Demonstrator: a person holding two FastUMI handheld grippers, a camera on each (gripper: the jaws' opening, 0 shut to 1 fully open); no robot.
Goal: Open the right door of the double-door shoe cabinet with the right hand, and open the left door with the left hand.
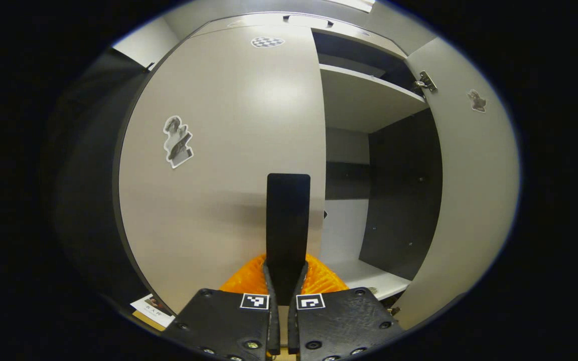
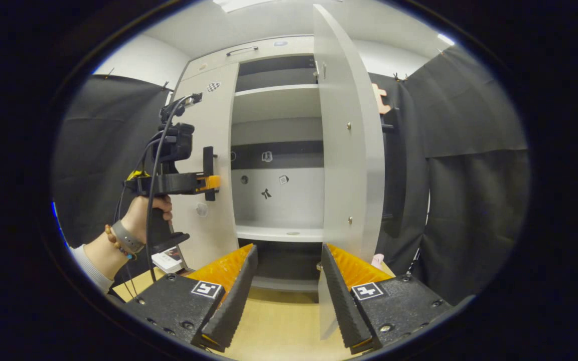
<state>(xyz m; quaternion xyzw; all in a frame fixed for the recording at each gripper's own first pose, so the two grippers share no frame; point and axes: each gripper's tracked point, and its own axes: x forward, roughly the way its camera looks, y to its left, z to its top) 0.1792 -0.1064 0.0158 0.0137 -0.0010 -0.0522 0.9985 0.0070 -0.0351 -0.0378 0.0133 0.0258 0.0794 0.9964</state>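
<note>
The pale shoe cabinet's left door (image 1: 229,150) faces me, flat against the cabinet front as far as I can tell. Its black upright handle (image 1: 288,210) stands between my left gripper's (image 1: 284,281) fingers, which are shut on its lower end. In the right gripper view, a hand (image 2: 141,213) holds that left gripper (image 2: 208,183) at the left door (image 2: 213,125). The right door (image 2: 344,150) stands swung wide open, edge toward me. My right gripper (image 2: 289,260) is open and holds nothing, low in front of the open right half, its right finger close to that door's lower edge.
Inside the open half are pale shelves (image 2: 279,233) and a dark back panel with small stickers. The open right door (image 1: 474,200) juts out at the right. Black cloth hangs on both sides. A small box (image 2: 167,259) lies on the wooden floor (image 2: 279,321) at the cabinet's left foot.
</note>
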